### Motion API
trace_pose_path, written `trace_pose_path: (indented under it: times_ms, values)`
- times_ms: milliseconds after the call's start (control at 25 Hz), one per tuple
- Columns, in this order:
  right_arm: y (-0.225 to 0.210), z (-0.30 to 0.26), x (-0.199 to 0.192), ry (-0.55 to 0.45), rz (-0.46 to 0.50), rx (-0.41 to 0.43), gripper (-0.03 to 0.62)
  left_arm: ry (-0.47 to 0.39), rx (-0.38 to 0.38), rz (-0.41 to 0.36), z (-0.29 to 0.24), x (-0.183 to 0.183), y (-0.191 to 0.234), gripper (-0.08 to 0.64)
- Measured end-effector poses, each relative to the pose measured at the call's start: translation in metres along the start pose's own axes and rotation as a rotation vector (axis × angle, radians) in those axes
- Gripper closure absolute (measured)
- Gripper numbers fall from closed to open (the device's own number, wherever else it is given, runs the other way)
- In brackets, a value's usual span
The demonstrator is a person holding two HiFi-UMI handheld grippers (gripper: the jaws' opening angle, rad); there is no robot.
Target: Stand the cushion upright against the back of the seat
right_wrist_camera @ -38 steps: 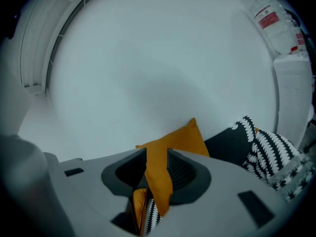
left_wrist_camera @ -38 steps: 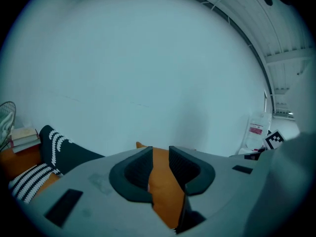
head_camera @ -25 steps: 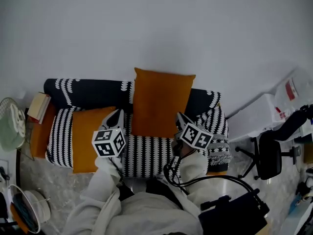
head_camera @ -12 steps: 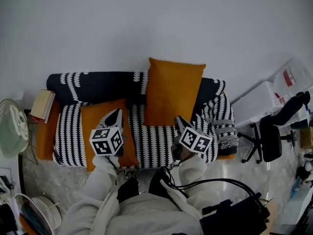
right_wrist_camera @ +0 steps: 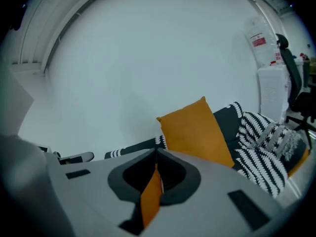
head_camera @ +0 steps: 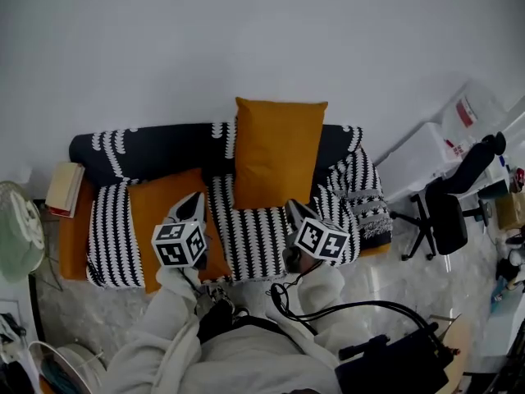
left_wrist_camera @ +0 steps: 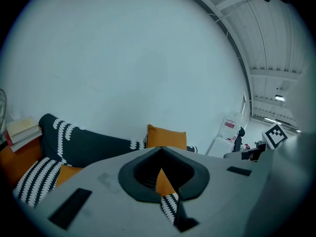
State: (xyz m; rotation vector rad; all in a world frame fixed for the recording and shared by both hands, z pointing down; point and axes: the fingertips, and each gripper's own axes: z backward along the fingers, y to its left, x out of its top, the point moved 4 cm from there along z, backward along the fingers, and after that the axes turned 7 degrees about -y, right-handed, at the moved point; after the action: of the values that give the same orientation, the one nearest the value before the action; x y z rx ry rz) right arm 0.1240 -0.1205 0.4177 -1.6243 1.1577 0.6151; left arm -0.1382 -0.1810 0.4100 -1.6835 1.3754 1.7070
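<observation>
An orange cushion (head_camera: 277, 162) stands upright against the dark backrest (head_camera: 148, 149) of the black-and-white patterned sofa, right of its middle. It also shows in the left gripper view as the cushion (left_wrist_camera: 167, 137) and in the right gripper view as the cushion (right_wrist_camera: 195, 130). A second orange cushion (head_camera: 160, 212) lies flat on the left of the seat. My left gripper (head_camera: 194, 208) hovers over that flat cushion's right edge, shut and holding nothing. My right gripper (head_camera: 294, 213) is shut and empty over the seat, below the upright cushion's lower right corner. Both gripper views, left (left_wrist_camera: 161, 151) and right (right_wrist_camera: 156, 155), show the jaws together.
A striped throw (head_camera: 367, 208) drapes the sofa's right arm. Books (head_camera: 64, 189) lie on an orange side table at the left, with a fan (head_camera: 16, 236) beside it. An office chair (head_camera: 447, 220) and white boxes (head_camera: 420, 161) stand to the right. A black device (head_camera: 394, 368) is near me.
Both grippers have drawn back from the upright cushion toward the seat's front edge. The cushion stays leaning on the backrest. The head view has shifted a little.
</observation>
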Motion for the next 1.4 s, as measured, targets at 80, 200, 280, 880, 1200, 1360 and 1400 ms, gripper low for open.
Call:
trace_pose_path:
  times_ms: [80,200,280,880,1200,1360,1400]
  values:
    - [-0.003,0.009,-0.011,0.014,-0.006,-0.002,0.523,0.017,0.0,0.004,0.004,-0.009,-0.006,0.554]
    - [-0.008,0.023,-0.033,0.045,-0.023,-0.001,0.522,0.046,-0.003,0.007,0.017,-0.026,-0.018,0.554]
    - [-0.01,0.033,-0.05,0.075,-0.04,0.011,0.523,0.062,0.0,-0.002,0.032,-0.038,-0.025,0.554]
    - [0.029,0.025,-0.177,0.364,-0.004,0.149,0.522,0.173,0.234,0.118,0.124,-0.137,0.051,0.554]
    - [0.013,-0.008,-0.293,0.56,-0.021,0.082,0.522,0.333,0.358,0.195,0.173,-0.249,0.136,0.554]
    - [-0.004,-0.016,-0.345,0.665,0.032,0.109,0.522,0.348,0.413,0.229,0.2,-0.291,0.172,0.554]
    - [-0.007,-0.018,-0.355,0.683,0.046,0.118,0.522,0.35,0.418,0.231,0.206,-0.298,0.18,0.554]
